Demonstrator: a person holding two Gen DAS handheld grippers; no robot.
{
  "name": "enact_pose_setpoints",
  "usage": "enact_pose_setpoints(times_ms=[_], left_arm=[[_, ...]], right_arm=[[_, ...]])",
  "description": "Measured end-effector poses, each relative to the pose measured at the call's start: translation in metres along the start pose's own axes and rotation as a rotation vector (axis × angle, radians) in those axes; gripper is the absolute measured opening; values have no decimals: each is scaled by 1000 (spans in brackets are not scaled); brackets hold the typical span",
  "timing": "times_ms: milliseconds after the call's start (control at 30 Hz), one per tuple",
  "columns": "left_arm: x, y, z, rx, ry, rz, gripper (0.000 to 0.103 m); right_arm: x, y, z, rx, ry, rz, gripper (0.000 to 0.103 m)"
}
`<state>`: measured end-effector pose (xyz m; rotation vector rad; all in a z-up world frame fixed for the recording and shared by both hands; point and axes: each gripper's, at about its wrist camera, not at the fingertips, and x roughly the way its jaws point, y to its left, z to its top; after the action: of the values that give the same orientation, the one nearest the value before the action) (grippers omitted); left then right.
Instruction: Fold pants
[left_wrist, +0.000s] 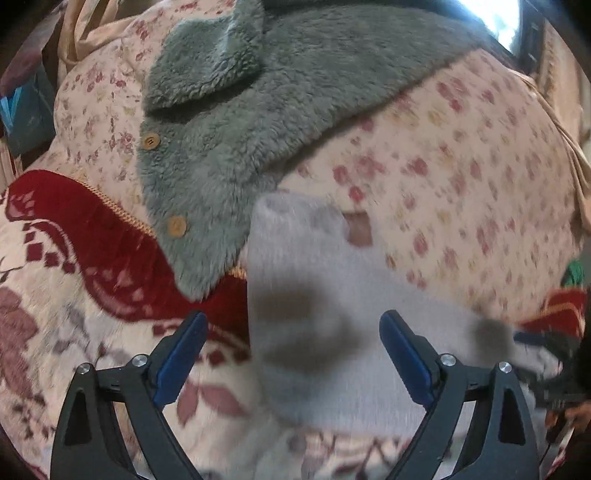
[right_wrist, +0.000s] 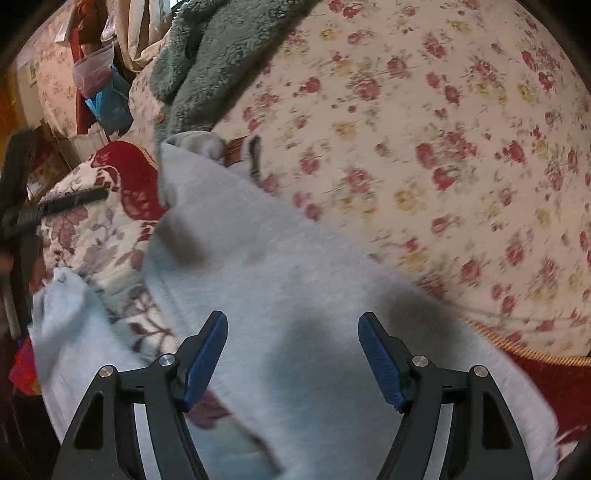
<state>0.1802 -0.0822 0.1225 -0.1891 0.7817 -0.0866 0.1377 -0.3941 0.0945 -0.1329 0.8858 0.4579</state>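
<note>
Home bedroom, lived-in. A bed is taking up nearly the whole view, with a floral duvet (right_wrist: 424, 155) in pink and red roses lying over a red-and-cream patterned blanket (left_wrist: 74, 236) with gold trim. A grey fleece jacket (left_wrist: 266, 96) with wooden buttons is sprawling across the bedding, and light grey pants (right_wrist: 295, 288) are lying spread on the bed. Beige curtains (right_wrist: 140, 33) are hanging behind the bed, daylight is coming through a window (left_wrist: 495, 14), and plastic bags (right_wrist: 98, 85) and clutter are piling up at the bedside.
</note>
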Motion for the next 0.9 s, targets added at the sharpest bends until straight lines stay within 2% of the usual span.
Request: enact_pose_setpoints(times_ms=[233,367,433,667,800,900], left_arm=[[40,12,37,-28,11,3,94],[54,15,49,-28,11,-6,94],[61,17,54,-27,19,-30,94],[80,13,62,13,56,-27,94],[98,11,66,39,86,-14,94],[109,11,67,42,102,-12,94]], right_arm=[[0,-41,7,-94,26,-37,81],[7,-69,9,-144,89,-63,84],[14,-79,10,-170,112,-45,84],[49,-92,6,-244,195,3,84],[65,-96,0,-246,232,11,83],[73,-94,-3,-236,244,20,77]])
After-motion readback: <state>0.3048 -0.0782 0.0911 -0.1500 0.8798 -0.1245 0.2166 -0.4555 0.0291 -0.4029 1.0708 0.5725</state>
